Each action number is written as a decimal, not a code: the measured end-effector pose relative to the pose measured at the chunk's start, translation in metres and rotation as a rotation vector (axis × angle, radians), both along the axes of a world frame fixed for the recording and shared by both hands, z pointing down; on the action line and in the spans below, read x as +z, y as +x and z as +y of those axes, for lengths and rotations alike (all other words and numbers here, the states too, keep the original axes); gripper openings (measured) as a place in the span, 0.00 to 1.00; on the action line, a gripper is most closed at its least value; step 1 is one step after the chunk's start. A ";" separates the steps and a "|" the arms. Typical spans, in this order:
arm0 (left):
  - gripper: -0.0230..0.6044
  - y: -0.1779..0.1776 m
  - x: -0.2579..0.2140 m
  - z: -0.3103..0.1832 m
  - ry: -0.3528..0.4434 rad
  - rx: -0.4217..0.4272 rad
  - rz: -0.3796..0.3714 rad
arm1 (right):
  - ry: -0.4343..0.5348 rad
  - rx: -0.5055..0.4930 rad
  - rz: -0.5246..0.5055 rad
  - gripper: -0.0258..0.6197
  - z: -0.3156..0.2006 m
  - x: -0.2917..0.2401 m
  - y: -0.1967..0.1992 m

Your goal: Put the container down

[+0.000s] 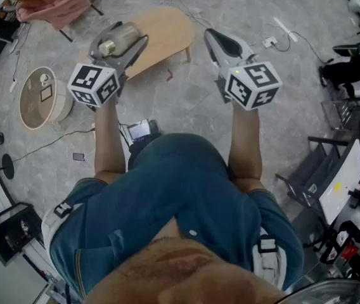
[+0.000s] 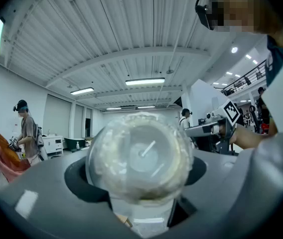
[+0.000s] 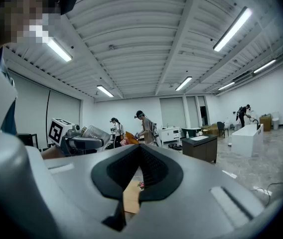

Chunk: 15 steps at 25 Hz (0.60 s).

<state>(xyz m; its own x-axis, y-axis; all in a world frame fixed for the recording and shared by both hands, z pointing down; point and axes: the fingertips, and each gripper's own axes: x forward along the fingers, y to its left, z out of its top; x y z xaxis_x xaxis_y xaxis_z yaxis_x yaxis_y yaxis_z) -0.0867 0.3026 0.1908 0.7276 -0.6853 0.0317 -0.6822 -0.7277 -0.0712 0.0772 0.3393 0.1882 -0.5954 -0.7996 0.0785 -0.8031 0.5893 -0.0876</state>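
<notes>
Nearest, lower half of the head view: the person's arms [image 1: 107, 138] reach up-frame, one gripper each. Left gripper [image 1: 124, 42], upper left of centre: fingers [image 2: 77, 179] clamped wide on the clear container [image 2: 141, 156], one on each side of its body. Right gripper [image 3: 139, 153], upper right of centre in the head view: fingers together, nothing between them.

Progress: not done. Container is in the air, in the grip, over the floor [image 1: 186, 100] right at the near edge of the oval wooden desk [image 1: 167, 27], which sits further up-frame. It rests on nothing yet. Left to do, my read: carry it over the desk, lower until it bears, let go.

Orientation: lying over, not upright. Long axis runs along the fingers, away from the person, toward the top right of the head view. One round end faces straight back into the left gripper view; can't tell if that's lid or base. Likely needs tipping up before set-down, unless it's meant to lie on its side.
</notes>
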 end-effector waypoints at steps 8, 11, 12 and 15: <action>0.57 0.014 0.000 0.010 -0.003 -0.005 0.013 | 0.005 -0.010 -0.003 0.05 0.010 0.001 0.015; 0.57 0.018 0.000 0.010 -0.007 -0.005 0.024 | 0.006 -0.012 -0.004 0.05 0.011 0.002 0.019; 0.57 0.020 0.001 0.011 -0.008 -0.005 0.027 | 0.007 -0.013 -0.006 0.05 0.012 0.002 0.022; 0.57 0.027 0.002 0.014 -0.008 -0.008 0.032 | 0.007 -0.024 -0.024 0.05 0.013 0.002 0.029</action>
